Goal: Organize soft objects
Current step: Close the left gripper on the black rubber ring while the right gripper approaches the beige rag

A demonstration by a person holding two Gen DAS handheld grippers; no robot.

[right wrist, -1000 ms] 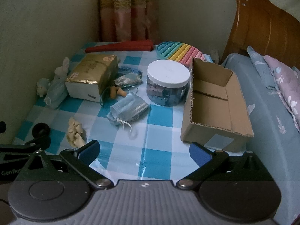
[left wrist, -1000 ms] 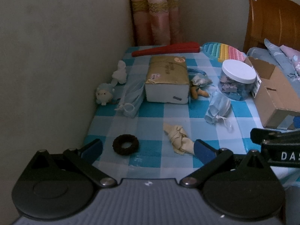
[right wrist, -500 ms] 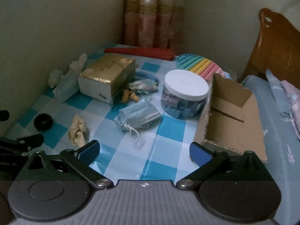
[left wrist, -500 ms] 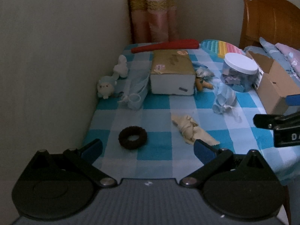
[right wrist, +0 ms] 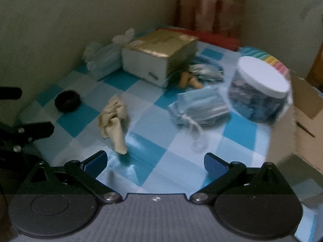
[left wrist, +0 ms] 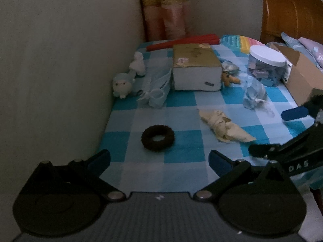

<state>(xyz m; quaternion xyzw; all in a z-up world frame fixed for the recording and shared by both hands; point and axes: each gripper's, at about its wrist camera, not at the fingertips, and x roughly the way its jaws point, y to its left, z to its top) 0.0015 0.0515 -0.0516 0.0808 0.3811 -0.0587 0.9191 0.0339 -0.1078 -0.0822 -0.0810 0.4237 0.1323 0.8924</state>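
The table [left wrist: 181,161], under a blue-and-white checked cloth, fills both views and stands against a pale wall at 9 o'clock. A wooden headboard [left wrist: 292,10] rises at 1 o'clock in the left wrist view, with curtains [left wrist: 165,14] in the corner at 12 o'clock.

An open cardboard box [left wrist: 302,76] sits at the table's 3 o'clock edge. A gold-topped carton [left wrist: 195,68] lies at 12 o'clock, well back from the near edge. A clear jar with a white lid [right wrist: 262,92] stands between the carton and the cardboard box. A red stick [left wrist: 181,41] and a rainbow bubble toy [left wrist: 242,42] lie along the far edge.

Soft items are scattered. A bundle of blue face masks [right wrist: 199,106] lies just beside the jar, at its 8 o'clock. A second blue mask bundle [left wrist: 157,88] touches the carton's 9 o'clock side. A plush sheep [left wrist: 122,84] and a white plush figure [left wrist: 138,63] sit against the wall. A crumpled beige cloth [left wrist: 222,126] lies near the table centre. A black hair tie [left wrist: 158,138] lies flat at the cloth's 9 o'clock, apart from it. Small orange items [right wrist: 188,80] lie by the carton; detail is blurred.

The left hand-held gripper [left wrist: 159,160] has its fingers spread wide, empty, with the hair tie just ahead of it. The right hand-held gripper [right wrist: 155,162] is likewise spread wide and empty, low over the near table edge, with the beige cloth at its 11 o'clock.
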